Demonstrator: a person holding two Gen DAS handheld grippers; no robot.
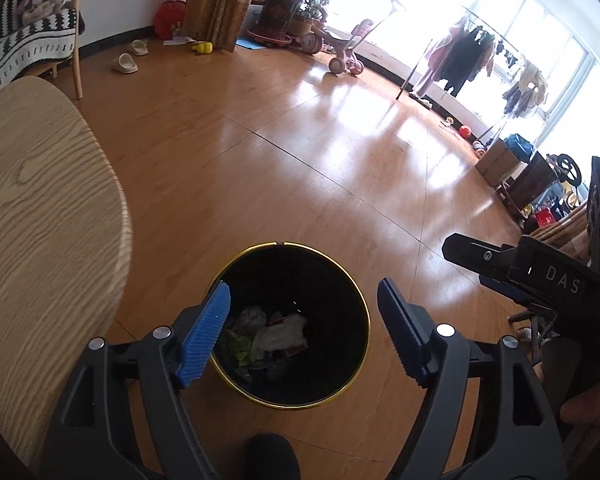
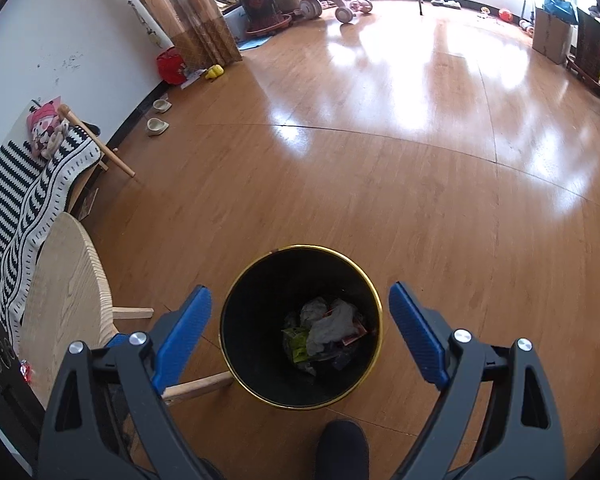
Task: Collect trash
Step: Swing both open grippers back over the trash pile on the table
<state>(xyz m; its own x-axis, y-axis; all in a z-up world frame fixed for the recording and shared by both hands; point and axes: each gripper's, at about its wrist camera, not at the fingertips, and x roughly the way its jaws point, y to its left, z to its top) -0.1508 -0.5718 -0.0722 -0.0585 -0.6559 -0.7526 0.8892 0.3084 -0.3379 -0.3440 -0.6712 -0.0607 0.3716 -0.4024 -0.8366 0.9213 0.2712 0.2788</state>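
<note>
A: What could go wrong from here?

B: Little is seen to be at risk inside the bin (image 1: 290,326) itself, since the trash (image 1: 278,336) is already lying at its bottom. A knock is judged the likeliest fault: if the left gripper (image 1: 304,332) were lowered carelessly, the gold rim could be struck and the light bin tipped on the wooden floor (image 1: 300,160). The desk (image 1: 40,220) edge just to the left could also be clipped on the way back.

A: How are the grippers set?

B: Both are spread wide, and nothing is held between the pads. The left pair is seen framing the bin's mouth from above. The right gripper (image 2: 300,334) is held the same way in its own view, with the bin between its blue pads and below them.

A: And where does the trash lie relative to them?

B: Crumpled paper and wrappers are heaped at the bottom of the black bin, below and slightly ahead of both grippers, well apart from the fingertips. No further trash can be made out on the nearby floor; whether more remains on the desk cannot be told.
</note>
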